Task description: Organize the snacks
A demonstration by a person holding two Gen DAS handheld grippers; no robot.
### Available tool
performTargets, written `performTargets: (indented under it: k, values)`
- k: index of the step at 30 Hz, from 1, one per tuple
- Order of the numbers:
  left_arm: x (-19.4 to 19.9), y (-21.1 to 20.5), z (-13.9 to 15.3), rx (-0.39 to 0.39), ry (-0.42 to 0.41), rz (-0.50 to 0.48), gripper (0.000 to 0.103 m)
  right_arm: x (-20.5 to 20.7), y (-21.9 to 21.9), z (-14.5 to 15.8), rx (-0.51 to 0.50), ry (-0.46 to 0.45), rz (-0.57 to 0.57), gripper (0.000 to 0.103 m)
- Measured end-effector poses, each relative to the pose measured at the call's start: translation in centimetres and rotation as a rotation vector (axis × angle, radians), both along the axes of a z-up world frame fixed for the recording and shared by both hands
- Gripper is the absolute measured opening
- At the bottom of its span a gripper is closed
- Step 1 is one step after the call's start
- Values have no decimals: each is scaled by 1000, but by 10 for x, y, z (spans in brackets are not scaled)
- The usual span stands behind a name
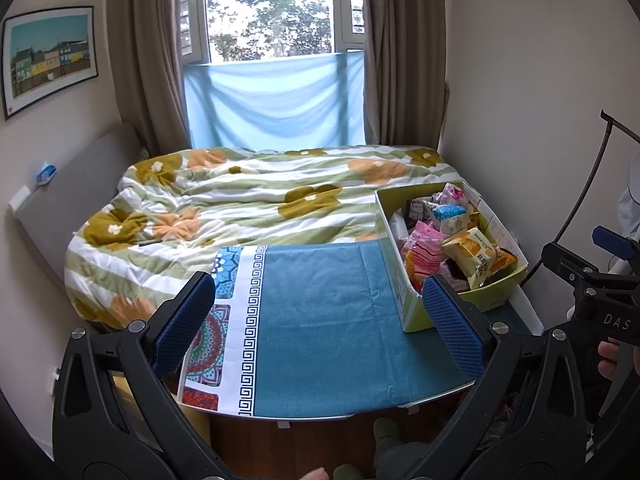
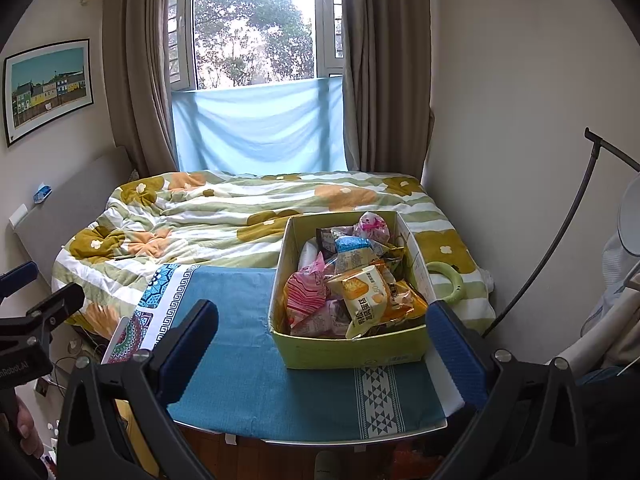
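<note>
A green cardboard box [image 2: 352,350] full of wrapped snacks stands at the right of a small table covered with a teal cloth [image 2: 248,364]. On top lie a yellow cake packet [image 2: 362,296], a pink striped packet [image 2: 306,298] and a blue packet [image 2: 352,246]. The box also shows in the left wrist view [image 1: 412,312]. My left gripper [image 1: 320,320] is open and empty, above the cloth [image 1: 320,312] left of the box. My right gripper [image 2: 324,356] is open and empty, in front of the box.
A bed with a flowered quilt [image 2: 224,212] lies behind the table. A green ring [image 2: 446,280] rests on the quilt right of the box. A black lamp stand [image 2: 560,220] and a wall stand at the right. A window with curtains is behind the bed.
</note>
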State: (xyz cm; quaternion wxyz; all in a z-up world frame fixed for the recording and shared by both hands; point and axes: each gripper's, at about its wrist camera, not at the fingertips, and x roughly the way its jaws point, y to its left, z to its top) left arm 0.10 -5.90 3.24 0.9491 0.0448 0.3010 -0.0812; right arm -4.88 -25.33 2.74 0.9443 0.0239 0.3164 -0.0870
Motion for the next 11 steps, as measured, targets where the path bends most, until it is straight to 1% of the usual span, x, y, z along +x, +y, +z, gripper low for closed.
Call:
performTargets:
  k: [11]
  values:
    - [-3,4,3,-32,-18,-12,103,0,0,-4,4,8,-21,103]
